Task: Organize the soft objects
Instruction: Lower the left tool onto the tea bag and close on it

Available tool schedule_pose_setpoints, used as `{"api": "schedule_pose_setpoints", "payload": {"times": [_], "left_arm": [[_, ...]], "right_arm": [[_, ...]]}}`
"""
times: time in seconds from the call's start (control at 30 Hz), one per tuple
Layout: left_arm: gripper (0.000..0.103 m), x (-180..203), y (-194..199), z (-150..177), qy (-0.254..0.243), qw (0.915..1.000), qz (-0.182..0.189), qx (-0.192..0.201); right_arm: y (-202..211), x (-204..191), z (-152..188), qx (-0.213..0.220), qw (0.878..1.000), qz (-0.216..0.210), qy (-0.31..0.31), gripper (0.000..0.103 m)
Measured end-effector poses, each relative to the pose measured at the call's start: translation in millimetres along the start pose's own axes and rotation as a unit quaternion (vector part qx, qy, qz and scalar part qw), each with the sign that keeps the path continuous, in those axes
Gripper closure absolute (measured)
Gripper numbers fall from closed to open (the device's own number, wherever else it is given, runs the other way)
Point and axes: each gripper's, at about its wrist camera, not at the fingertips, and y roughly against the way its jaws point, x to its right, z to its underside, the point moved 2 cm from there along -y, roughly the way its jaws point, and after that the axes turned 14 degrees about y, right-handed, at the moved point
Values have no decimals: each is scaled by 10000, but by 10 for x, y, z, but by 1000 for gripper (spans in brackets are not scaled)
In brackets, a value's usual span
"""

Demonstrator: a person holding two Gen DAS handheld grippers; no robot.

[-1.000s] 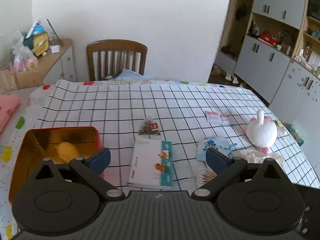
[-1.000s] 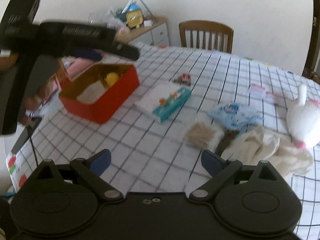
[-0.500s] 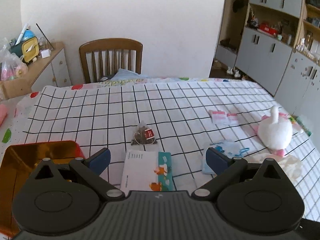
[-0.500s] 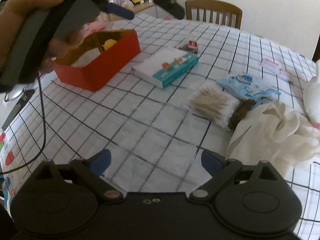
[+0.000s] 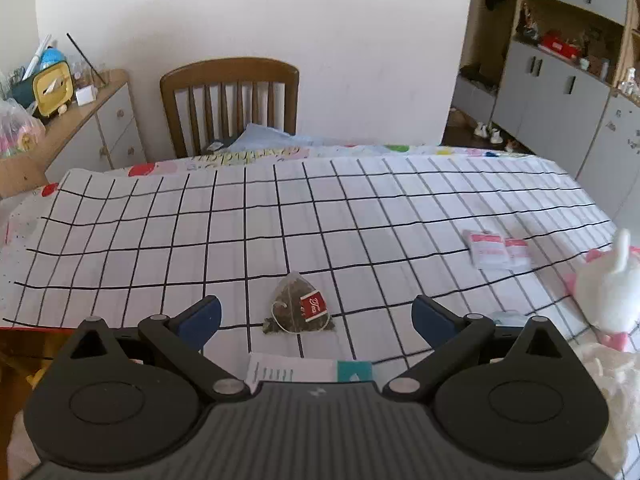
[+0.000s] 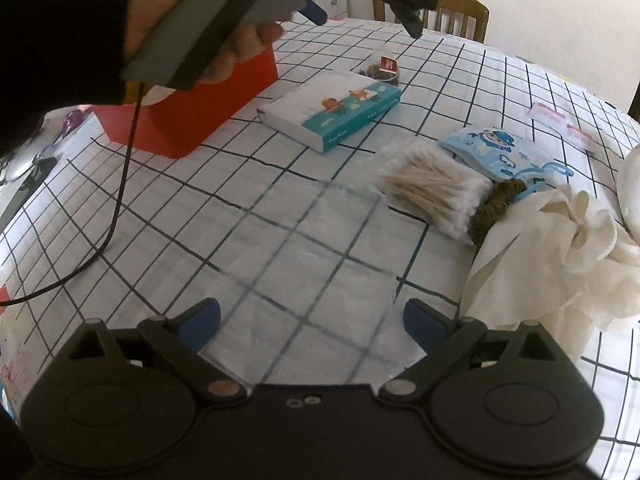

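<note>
left gripper (image 5: 316, 316): jaws spread wide, nothing held, tea bag (image 5: 298, 310) seen beyond
right gripper (image 6: 312, 318): jaws spread wide, nothing held
right view only: cotton swabs (image 6: 434, 186), red box (image 6: 192, 108)

Red tag (image 5: 313, 306) on tea bag (image 5: 298, 311): "Tea". Print on box (image 6: 330, 109) too small to read.
</note>
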Motion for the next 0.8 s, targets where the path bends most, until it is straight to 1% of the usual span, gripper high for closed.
{"api": "schedule_pose_setpoints", "payload": {"times": [0.17, 0.27, 0.33, 0.37, 0.57, 0.6, 0.63, 0.67, 0.7, 0.73, 0.77, 0.8], "left_arm": [[1, -41, -243, -31, 9, 9999, -20, -127], [1, -76, -385, -48, 5, 9997, -44, -229], [1, -108, -478, -58, 47, 9995, -55, -311], [1, -119, -521, -64, 60, 9994, -77, -341], [2, -141, -739, -84, 17, 9986, -115, -519], [4, -133, -755, -79, -26, 9985, -136, -521], [14, -120, -768, -73, -91, 9985, -181, -504], [29, -112, -783, -66, -148, 9983, -209, -514], [35, -107, -800, -61, -179, 9981, -190, -560], [38, -101, -810, -58, -215, 9980, -192, -565], [40, -92, -819, -63, -246, 9980, -193, -555], [41, -87, -820, -65, -248, 9980, -169, -550]], "right_arm": [[-55, -42, -54, -22, 9999, 36, 98, 2], [-81, -129, -69, -105, 9992, 148, 361, 4], [-92, -182, -71, -149, 9978, 279, 576, 8], [-83, -188, -74, -138, 9979, 264, 577, 9], [-44, -199, -102, -94, 9974, 222, 680, 26], [-35, -206, -104, -73, 9972, 203, 713, 32], [-23, -215, -106, -49, 9971, 195, 740, 38], [-17, -223, -109, -31, 9970, 192, 752, 40], [-10, -228, -112, -8, 9969, 193, 763, 47], [-4, -231, -114, 11, 9968, 192, 770, 52], [2, -233, -119, 19, 9968, 200, 774, 54], [7, -233, -124, 38, 9967, 227, 777, 64]]}}
